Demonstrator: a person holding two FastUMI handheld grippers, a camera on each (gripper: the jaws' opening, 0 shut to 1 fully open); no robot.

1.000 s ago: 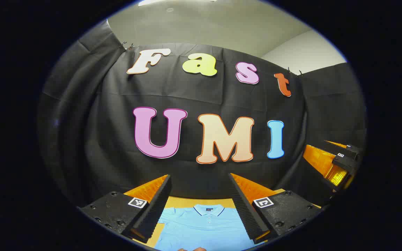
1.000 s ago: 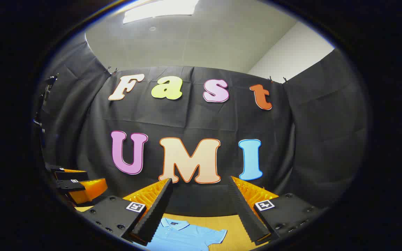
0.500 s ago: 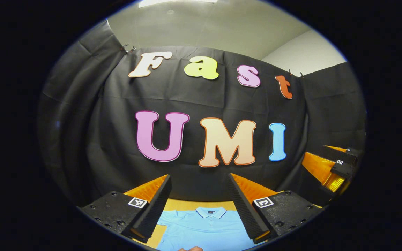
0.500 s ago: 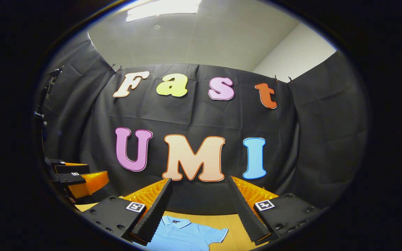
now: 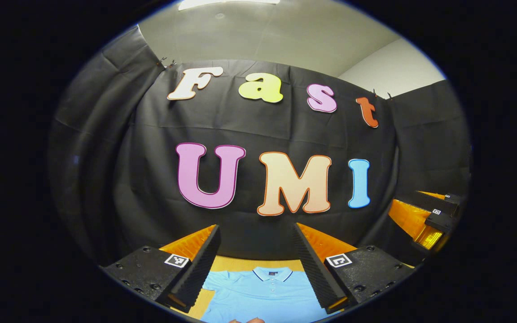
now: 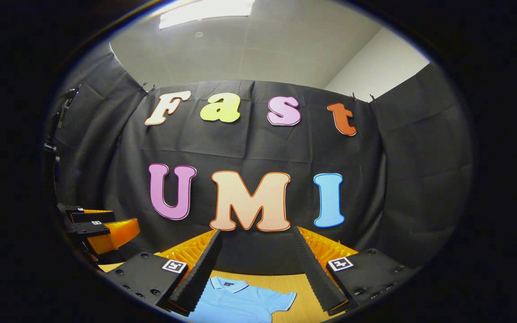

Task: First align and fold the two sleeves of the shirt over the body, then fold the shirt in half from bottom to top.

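Note:
A light blue polo shirt (image 5: 263,291) lies flat on the wooden table (image 5: 236,262), collar toward the far wall. My left gripper (image 5: 256,264) hovers above it, open, with nothing between its fingers. In the right gripper view the same shirt (image 6: 240,300) shows its collar and one short sleeve (image 6: 283,299) spread to the right. My right gripper (image 6: 254,269) is open and held high over the table (image 6: 276,282). The right gripper (image 5: 429,215) appears at the right edge of the left gripper view, and the left gripper (image 6: 97,229) at the left edge of the right gripper view.
The black cloth wall (image 5: 258,130) stands close behind the table's far edge. A bit of a hand (image 5: 247,320) peeks in at the bottom of the left gripper view. Bare wood lies to the right of the sleeve.
Both views have tilted down very slightly, so a little more of the shirt shows. Both grippers remain open.

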